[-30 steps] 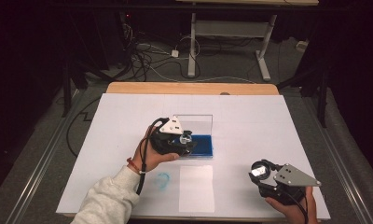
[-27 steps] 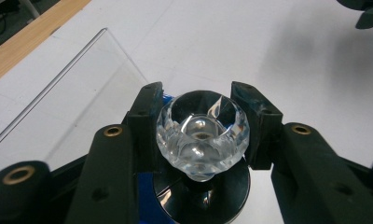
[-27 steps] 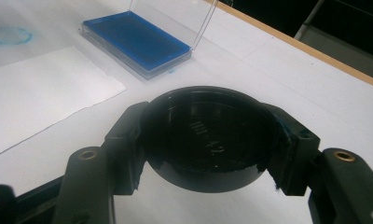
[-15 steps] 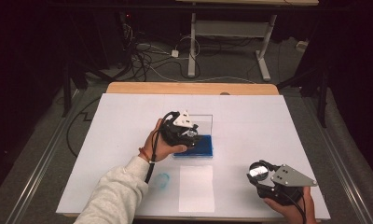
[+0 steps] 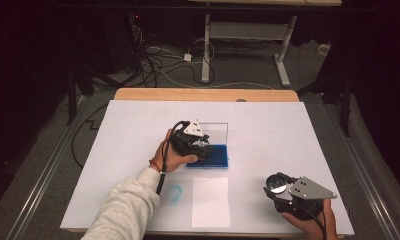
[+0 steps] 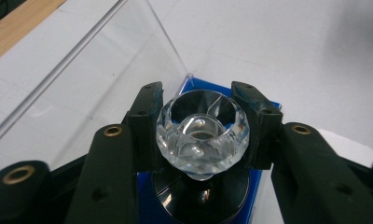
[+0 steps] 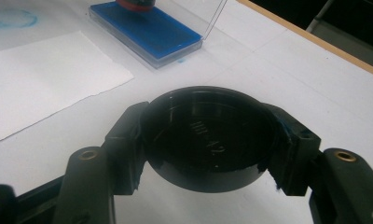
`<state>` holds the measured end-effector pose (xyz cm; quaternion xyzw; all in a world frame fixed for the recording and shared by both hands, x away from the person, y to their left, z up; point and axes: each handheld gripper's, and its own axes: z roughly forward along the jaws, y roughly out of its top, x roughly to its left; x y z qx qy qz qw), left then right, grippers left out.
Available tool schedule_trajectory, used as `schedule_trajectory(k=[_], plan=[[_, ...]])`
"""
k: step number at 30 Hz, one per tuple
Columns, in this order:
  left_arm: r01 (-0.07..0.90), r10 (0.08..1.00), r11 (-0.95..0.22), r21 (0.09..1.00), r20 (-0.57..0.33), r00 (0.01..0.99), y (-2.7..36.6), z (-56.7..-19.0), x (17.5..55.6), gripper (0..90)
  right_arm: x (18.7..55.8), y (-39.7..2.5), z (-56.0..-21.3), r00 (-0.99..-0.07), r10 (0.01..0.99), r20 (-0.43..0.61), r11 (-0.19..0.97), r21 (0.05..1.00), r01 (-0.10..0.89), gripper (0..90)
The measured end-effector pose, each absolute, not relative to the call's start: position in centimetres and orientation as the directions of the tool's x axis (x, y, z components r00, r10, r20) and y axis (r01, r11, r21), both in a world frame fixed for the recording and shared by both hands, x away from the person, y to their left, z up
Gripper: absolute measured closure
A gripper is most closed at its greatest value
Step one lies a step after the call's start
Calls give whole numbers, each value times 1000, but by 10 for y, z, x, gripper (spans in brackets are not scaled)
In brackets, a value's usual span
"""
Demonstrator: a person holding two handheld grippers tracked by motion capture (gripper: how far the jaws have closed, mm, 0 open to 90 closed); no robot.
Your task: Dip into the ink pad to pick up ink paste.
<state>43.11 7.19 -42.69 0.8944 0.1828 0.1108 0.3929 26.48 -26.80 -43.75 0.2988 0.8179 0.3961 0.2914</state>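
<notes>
Left tongs (image 6: pixel 201 133) clamped on a clear faceted stamp knob (image 6: pixel 202 132), its black base pressed on the blue ink pad (image 5: pixel 214 155) mid-counter, right tongs (image 7: pixel 208 140) clamped on a black round cap (image 7: pixel 208 136) at the counter's (image 5: pixel 288 135) near right, white paper sheet (image 5: pixel 210 201) between.

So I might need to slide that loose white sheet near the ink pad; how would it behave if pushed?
The white paper sheet looks thin and flat, so it would likely slide easily on the smooth table. It is probably floppy and may buckle if pushed at one edge. It seems very light, with nothing resting on it.
</notes>
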Motion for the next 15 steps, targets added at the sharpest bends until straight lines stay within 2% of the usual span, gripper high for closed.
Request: schedule_trajectory(k=[15], plan=[[270,441,-596,756,28,897,81,-443,431,545,264,-266,-440,-664,709,-238,520,813,264,384]])
